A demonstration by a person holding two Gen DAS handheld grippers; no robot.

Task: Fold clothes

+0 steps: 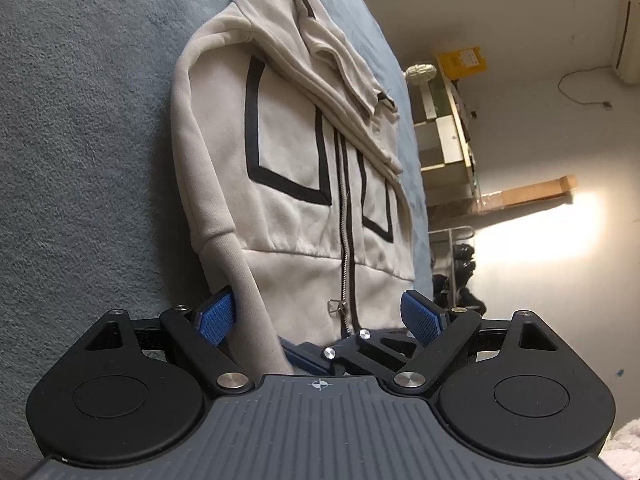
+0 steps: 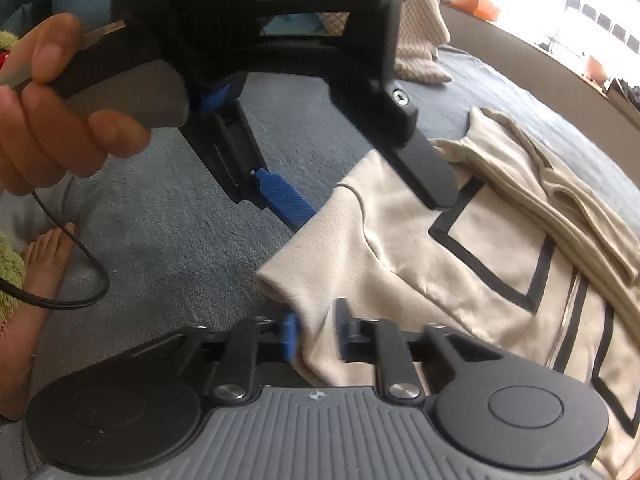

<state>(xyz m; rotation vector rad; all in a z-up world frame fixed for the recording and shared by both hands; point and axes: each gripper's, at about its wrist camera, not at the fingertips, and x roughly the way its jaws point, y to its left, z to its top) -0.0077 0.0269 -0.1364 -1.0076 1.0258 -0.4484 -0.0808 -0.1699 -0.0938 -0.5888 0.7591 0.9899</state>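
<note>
Spread flat on the grey bed (image 1: pixel 80 160): a beige zip-up jacket (image 1: pixel 288 168) with black trim, front up, zipper (image 1: pixel 345 240) closed. Partly folded already, by the look of it — one sleeve (image 1: pixel 320 36) and what may be the hood laid in over the chest, the far side tucked toward the middle. Still to do, as a judgement: the near sleeve (image 2: pixel 320 264) brought in across the front, then the body doubled over from the hem; roughly the early half of the job. Left hand-held gripper (image 1: pixel 324 316) released, jaws wide, straddling the hem near the zipper pull, the ribbed cuff (image 1: pixel 244 280) just beside one blue pad (image 1: pixel 216 316), nothing pinched. Right hand-held gripper (image 2: pixel 318 336) clenched on the beige cloth at the near sleeve's edge, pads pressed in with fabric bunched between them, though blurred. Fingers (image 2: pixel 60 92) of a hand wrapped round the left tool's grip at the upper left of the right wrist view; a bare foot (image 2: pixel 44 264) and a black cable (image 2: pixel 72 272) on the bed below.
</note>
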